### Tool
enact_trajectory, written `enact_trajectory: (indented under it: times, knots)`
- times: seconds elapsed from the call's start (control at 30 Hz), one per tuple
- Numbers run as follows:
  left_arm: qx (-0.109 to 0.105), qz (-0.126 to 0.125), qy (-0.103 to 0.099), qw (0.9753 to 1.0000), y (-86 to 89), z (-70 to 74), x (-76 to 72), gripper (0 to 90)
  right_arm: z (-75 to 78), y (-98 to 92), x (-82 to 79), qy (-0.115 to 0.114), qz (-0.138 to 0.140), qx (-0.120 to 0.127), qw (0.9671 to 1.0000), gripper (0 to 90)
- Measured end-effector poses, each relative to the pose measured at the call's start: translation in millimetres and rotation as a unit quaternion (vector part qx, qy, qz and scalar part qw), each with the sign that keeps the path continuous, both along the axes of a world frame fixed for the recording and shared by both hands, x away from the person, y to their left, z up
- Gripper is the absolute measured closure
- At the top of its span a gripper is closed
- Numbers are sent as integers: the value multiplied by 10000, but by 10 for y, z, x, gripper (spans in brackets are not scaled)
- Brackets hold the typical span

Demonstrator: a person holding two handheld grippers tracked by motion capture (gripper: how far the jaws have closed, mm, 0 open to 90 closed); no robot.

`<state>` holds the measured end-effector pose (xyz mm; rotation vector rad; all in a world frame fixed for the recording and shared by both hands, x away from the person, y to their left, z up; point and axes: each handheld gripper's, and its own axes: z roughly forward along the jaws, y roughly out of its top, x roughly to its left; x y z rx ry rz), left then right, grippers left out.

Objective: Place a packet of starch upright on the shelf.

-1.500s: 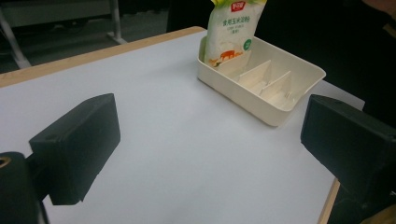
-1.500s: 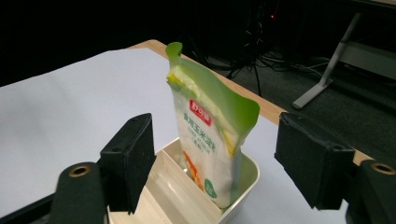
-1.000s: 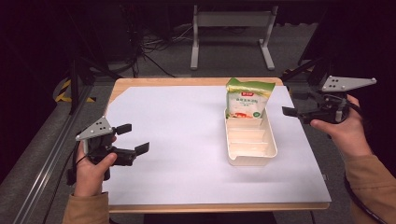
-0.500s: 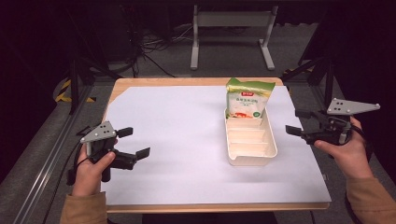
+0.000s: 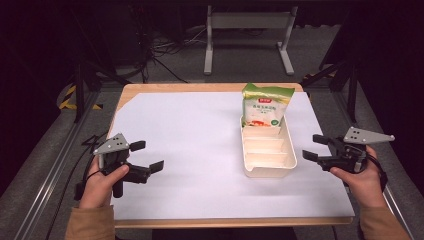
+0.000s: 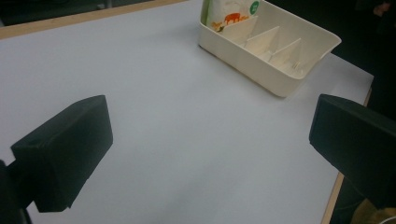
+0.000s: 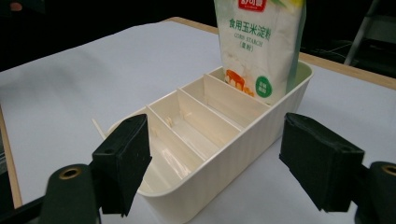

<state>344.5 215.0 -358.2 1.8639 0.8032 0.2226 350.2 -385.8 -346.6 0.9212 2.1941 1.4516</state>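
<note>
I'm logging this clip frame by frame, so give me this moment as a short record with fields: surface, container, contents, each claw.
surface: table under a white sheet
container: cream tray with dividers, right of centre
contents: corn starch bag upright in the far compartment; other compartments empty
left claw: open, holds nothing, near the left front of the table
right claw: open, holds nothing, just right of the tray, jaws pointing at it
contact: neither claw touches tray or bag

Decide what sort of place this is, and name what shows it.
Probably a lab or workshop data-recording bench: a paper-covered table, loose cables and a metal stand on the floor behind, and camera-fitted left tongs and right tongs.
</note>
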Motion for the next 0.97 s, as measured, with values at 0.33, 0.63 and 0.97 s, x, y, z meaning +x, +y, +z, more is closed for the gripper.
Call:
enact_trajectory:
  times: [0.33,0.63,0.97]
  knots:
    - [39,100,19,9999,22,-58,20,5,-438,-25,26,7,-250,43,9997,283]
    - [113,-24,136,9998,-16,-143,65,5,-660,-100,51,45,-521,166,9985,311]
    - [-23,96,286,9995,-15,-145,93,5,-698,-145,44,18,-652,263,9975,327]
